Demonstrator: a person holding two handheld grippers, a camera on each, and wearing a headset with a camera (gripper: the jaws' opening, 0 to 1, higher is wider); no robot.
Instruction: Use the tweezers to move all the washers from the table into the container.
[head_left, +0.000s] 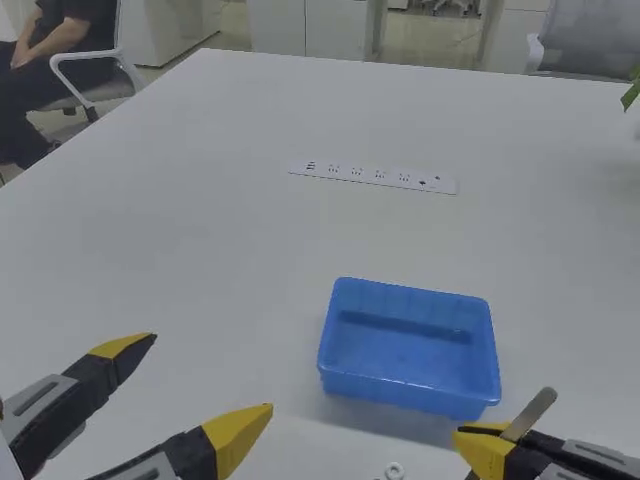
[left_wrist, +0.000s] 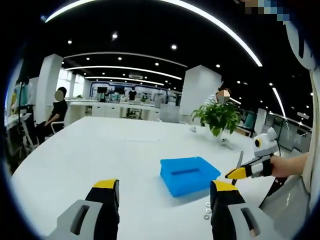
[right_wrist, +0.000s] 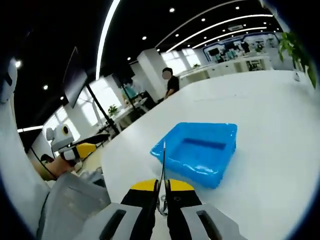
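Left gripper (head_left: 200, 378): jaws spread, empty.
Right gripper (right_wrist: 161, 186): clamped on slim metal tweezers (right_wrist: 163, 162).
Small metal washers (head_left: 393, 469): on white table (head_left: 200, 200), just before blue plastic container (head_left: 410, 345), left of nearer Right gripper.

My left gripper (head_left: 200, 378), at the lower left of the head view, has grey slotted bodies, black mid-sections and wedge-shaped yellow tips. My right gripper (head_left: 478, 442), at the lower right, wears the same yellow, black and grey.

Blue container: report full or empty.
Empty: the blue container shows a bare floor in the head view; the washers lie outside on the table.
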